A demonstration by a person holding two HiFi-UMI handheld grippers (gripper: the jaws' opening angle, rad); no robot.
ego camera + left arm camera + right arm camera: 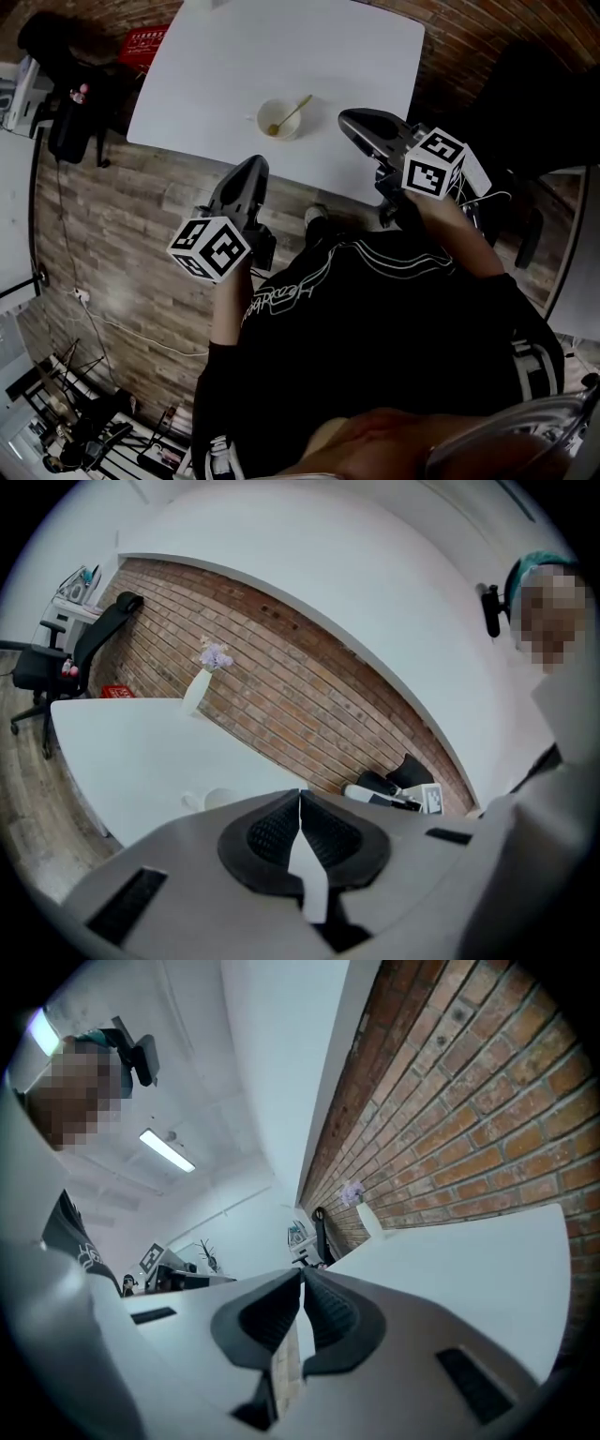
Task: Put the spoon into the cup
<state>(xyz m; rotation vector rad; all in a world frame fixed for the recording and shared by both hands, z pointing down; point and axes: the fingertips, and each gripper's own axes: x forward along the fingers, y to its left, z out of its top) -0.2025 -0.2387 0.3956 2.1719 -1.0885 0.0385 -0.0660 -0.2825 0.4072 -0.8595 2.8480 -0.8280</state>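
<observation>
The spoon [296, 109] is found in the cup [263, 118] ahead of the left hand-held gripper [300, 799] and right hand-held gripper [302, 1279], both closed empty, so no grasp seems needed.
</observation>
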